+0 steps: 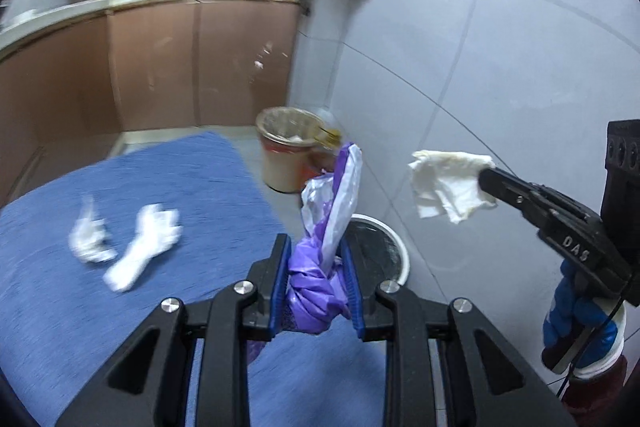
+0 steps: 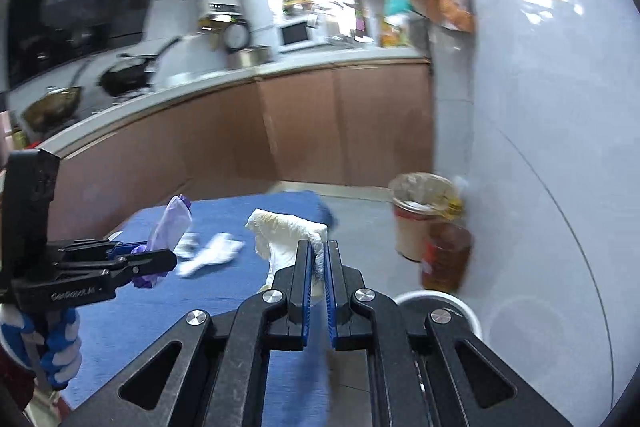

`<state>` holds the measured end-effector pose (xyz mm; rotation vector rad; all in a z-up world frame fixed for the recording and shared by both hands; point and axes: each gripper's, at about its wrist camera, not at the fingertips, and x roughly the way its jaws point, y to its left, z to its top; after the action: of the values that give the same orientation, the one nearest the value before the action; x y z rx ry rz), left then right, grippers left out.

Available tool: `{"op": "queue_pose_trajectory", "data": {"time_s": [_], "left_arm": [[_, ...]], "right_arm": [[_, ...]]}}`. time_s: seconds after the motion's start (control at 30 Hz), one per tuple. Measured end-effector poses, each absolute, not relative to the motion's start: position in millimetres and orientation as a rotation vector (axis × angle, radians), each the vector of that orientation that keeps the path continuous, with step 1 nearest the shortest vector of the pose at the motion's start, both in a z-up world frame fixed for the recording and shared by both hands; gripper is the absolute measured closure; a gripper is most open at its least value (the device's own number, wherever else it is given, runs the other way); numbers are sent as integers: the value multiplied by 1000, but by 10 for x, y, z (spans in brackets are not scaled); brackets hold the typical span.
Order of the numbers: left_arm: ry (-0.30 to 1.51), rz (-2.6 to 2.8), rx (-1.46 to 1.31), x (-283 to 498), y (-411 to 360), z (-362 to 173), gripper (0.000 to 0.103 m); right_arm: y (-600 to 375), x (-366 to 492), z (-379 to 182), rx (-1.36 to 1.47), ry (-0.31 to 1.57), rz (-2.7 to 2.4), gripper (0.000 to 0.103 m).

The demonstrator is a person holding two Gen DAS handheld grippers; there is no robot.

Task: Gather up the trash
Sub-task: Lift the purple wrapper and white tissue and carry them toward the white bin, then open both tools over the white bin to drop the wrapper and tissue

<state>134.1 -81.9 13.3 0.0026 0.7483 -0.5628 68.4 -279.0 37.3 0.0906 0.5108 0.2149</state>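
Observation:
My left gripper (image 1: 314, 247) is shut on a crumpled purple and white plastic bag (image 1: 332, 211), held above the edge of a blue cloth (image 1: 160, 179). To its right, my right gripper (image 1: 486, 177) pinches a white tissue (image 1: 452, 183) in the air. In the right wrist view, the right gripper (image 2: 318, 247) is shut on the tissue (image 2: 288, 231), while the left gripper (image 2: 168, 259) carries the purple bag (image 2: 172, 223). Two white crumpled scraps (image 1: 144, 247) (image 1: 86, 239) lie on the cloth. A white-rimmed bin (image 1: 394, 251) stands just below and beyond the left gripper.
A tan lined bucket (image 1: 286, 147) and an oil bottle (image 2: 446, 255) stand on the floor by the tiled wall (image 1: 480, 47). Brown cabinets (image 2: 300, 131) under a cluttered counter (image 2: 248, 71) run along the back. Each handle is held by a hand in a blue and white glove (image 1: 576, 323).

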Motion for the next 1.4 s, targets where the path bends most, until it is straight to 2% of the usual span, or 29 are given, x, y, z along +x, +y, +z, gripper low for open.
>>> {"op": "queue_pose_trajectory", "data": {"time_s": [0.37, 0.6, 0.67, 0.73, 0.83, 1.1, 1.17, 1.4], "left_arm": [[938, -682, -3, 2271, -2077, -670, 78], [1034, -709, -53, 2725, -2558, -1094, 77], [1059, -704, -62, 2796, -2610, -1224, 72], [1080, -699, -76, 2880, -2659, -1343, 59], [1098, -693, -93, 2957, -2675, -1460, 57], [1083, -669, -99, 2907, -2496, -1448, 56], [1062, -663, -95, 2841, -2435, -1355, 56], [941, -633, -75, 2493, -2102, -909, 56]], "right_arm": [[-3535, 1248, -438, 141, 660, -38, 96], [-3783, 1612, -912, 176, 749, -105, 95], [-3861, 1694, -1036, 185, 767, -119, 95], [-3913, 1778, -1152, 196, 787, -132, 95], [-3966, 1832, -1302, 207, 812, -145, 95], [-4025, 1822, -1427, 226, 834, -151, 72], [-4003, 1794, -1388, 228, 826, -150, 71], [-3834, 1726, -1123, 216, 777, -133, 54]]}}
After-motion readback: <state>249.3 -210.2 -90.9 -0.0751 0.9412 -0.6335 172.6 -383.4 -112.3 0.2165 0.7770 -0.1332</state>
